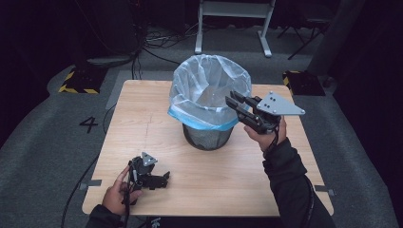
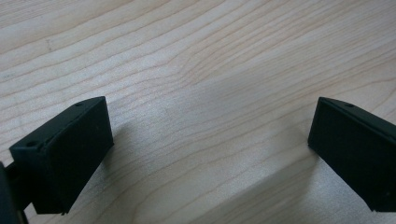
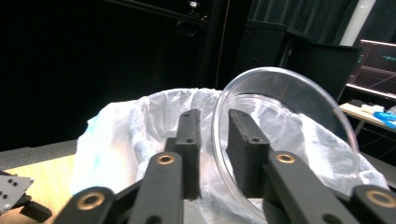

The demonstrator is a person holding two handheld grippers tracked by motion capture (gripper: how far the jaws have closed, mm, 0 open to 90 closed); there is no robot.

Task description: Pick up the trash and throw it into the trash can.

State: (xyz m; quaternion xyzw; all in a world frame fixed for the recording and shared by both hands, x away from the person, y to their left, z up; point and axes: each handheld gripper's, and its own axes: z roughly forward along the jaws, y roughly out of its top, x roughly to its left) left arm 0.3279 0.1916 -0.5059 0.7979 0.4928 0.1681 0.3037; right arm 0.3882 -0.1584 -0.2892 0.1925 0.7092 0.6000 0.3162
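The right claw [image 3: 210,154] stands narrow, its jaws a small gap apart with the rim of a clear plastic dish [image 3: 285,135] between them. The rim runs close against one pad, but whether the pads still press on it or have let go is hard to tell; the gap looks a little wider than the thin wall of the dish. The dish stands on edge, its round face upright and its open side turned toward the claw's own left, so its flat plane runs roughly along the jaws.

Just past and below the dish gapes the mouth of the white bin bag [image 3: 140,121] that lines the wire bin [image 1: 207,137]. In the high view the right claw [image 1: 237,105] hangs at the right side of the bag's rim [image 1: 209,85], pointing inward over the opening. So the drop lies straight down and slightly ahead of the jaws: a release here should probably send the dish into the bag, edge first.

The left claw [image 1: 164,178] lies well apart, low on the near left of the tabletop [image 1: 157,109], jaws wide over bare wood [image 2: 201,93] and holding nothing. The right hand [image 1: 263,137] is plainly the nearer one.
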